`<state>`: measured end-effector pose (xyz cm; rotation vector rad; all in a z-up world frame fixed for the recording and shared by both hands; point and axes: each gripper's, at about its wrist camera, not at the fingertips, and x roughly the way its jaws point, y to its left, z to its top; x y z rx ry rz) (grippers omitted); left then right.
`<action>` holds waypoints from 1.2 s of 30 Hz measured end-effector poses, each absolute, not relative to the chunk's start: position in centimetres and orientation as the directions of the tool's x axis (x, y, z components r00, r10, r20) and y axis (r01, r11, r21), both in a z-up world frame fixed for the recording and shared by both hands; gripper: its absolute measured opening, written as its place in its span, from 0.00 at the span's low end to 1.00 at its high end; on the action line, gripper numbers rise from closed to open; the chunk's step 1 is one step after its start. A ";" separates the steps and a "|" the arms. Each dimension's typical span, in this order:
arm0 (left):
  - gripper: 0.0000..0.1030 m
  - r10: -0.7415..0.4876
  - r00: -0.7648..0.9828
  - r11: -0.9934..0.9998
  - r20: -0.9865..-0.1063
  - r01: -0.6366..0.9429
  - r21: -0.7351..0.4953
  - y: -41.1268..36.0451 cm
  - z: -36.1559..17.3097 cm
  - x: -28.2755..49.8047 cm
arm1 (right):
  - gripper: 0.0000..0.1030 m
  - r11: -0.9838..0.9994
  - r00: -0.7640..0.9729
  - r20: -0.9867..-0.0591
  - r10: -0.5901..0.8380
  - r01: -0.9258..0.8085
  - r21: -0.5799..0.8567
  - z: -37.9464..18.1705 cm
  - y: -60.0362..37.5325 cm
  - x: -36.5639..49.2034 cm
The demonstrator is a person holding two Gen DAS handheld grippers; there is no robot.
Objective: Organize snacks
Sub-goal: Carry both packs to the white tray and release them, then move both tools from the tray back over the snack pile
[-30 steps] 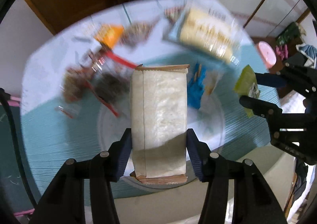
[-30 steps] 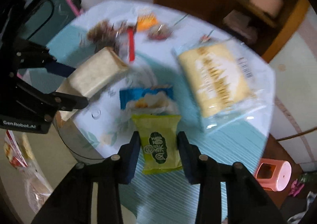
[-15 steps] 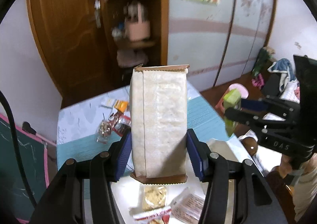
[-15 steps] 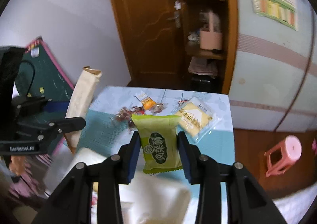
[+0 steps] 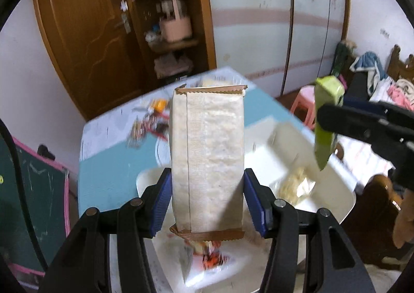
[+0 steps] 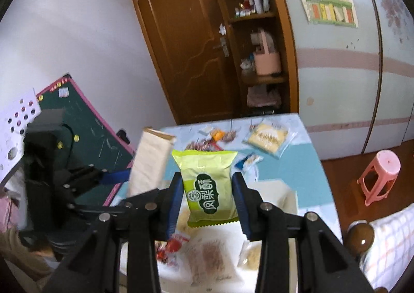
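My left gripper (image 5: 207, 199) is shut on a tall beige cracker pack (image 5: 207, 161) with brown crimped ends, held upright above a white tray (image 5: 344, 189). In the right wrist view this pack (image 6: 150, 161) and the left gripper (image 6: 108, 176) show at the left. My right gripper (image 6: 208, 202) is shut on a lime-green snack packet (image 6: 207, 184) with dark green lettering, also above the white tray (image 6: 289, 197). The left wrist view shows the green packet (image 5: 326, 122) edge-on at the right. Several wrapped snacks (image 6: 212, 259) lie in the tray.
Behind the tray the blue table (image 6: 292, 163) carries a yellow cake bag (image 6: 266, 137), a blue packet (image 6: 248, 159) and small candies (image 6: 217, 137). A green chalkboard (image 6: 85, 124) leans at the left. A pink stool (image 6: 380, 176) stands on the floor at the right, by a bed corner (image 6: 388, 241).
Both grippers have lifted their packs off the table, pulled back and tilted up. They now hang over the white tray, with the table farther away.
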<state>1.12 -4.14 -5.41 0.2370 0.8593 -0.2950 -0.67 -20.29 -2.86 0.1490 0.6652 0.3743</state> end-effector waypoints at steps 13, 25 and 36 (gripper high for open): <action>0.92 -0.152 0.586 0.943 -0.796 0.327 0.061 -4.0 -7.9 0.8 | 0.82 0.956 0.727 -0.621 0.294 -0.215 0.201 -5.3 -18.9 -1.4; 0.92 -0.158 0.581 0.949 -0.799 0.312 0.039 -4.0 -8.2 0.5 | 0.82 0.951 0.695 -0.650 0.308 -0.219 0.216 -6.1 -18.5 -1.5; 0.92 -0.158 0.555 0.963 -0.816 0.269 -0.003 -2.9 -9.0 1.1 | 0.82 0.950 0.684 -0.660 0.311 -0.204 0.236 -6.6 -18.8 -1.2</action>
